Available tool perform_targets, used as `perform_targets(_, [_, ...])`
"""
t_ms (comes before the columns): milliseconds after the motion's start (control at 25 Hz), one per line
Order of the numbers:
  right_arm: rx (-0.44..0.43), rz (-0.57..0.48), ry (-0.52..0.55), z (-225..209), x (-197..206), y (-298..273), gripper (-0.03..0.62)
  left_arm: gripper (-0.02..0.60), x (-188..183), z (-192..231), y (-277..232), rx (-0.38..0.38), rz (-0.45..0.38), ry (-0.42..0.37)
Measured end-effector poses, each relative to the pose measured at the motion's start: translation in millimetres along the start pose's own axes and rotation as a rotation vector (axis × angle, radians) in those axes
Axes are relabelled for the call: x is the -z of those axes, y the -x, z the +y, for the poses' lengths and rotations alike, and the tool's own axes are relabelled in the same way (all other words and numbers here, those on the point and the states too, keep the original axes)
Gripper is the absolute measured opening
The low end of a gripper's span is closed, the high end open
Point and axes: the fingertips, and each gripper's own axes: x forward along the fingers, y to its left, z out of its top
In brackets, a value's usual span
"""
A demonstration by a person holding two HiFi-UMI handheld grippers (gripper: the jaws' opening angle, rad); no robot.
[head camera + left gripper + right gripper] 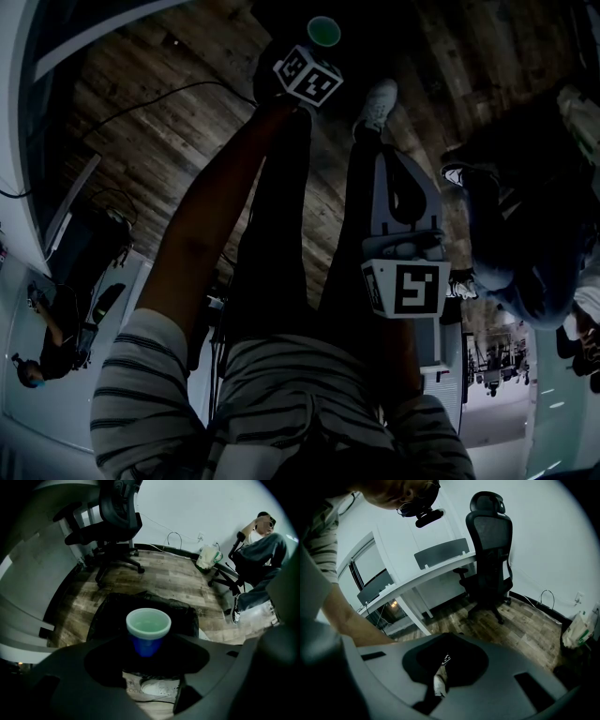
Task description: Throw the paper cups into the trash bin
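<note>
A blue paper cup point(148, 631) with a pale green inside stands upright between the jaws of my left gripper point(147, 651), which is shut on it. Just beyond and below the cup lies the black bag-lined trash bin point(108, 613). In the head view the cup point(323, 31) shows at the top, ahead of the left gripper point(317, 54) and its marker cube. My right gripper point(392, 164) hangs lower by the person's right leg, its jaws together and holding nothing. From the right gripper point(440, 670) itself I only see floor and a white shoe point(439, 684).
Wood-plank floor all round. A black office chair point(117, 522) stands behind the bin, near a white desk point(417, 578). A seated person point(255, 559) is at the right, with a white bag point(208, 557) and cables by the wall.
</note>
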Motion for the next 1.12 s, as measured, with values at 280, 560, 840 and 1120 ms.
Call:
perform_targets(280, [0.003,0.002,-0.01,-3,1,0,0.009,0.287,3,3,2,-0.013,0.003,0.024])
perform_targets(560, [0.004,0.002,-0.007,-4,3,-3,0.009,0.287,1,4,2,-0.02,-0.008,0.037])
perform_targets(840, [0.004,-0.001,-0.003,-2,3,-3,0.009,0.27,-2,8,7,-0.032,-0.019,0.038])
perform_targets(1120, [0.004,-0.016,0.005,-2,-2,0,0.009,0.213,-7,8,19,-0.049,-0.036,0.054])
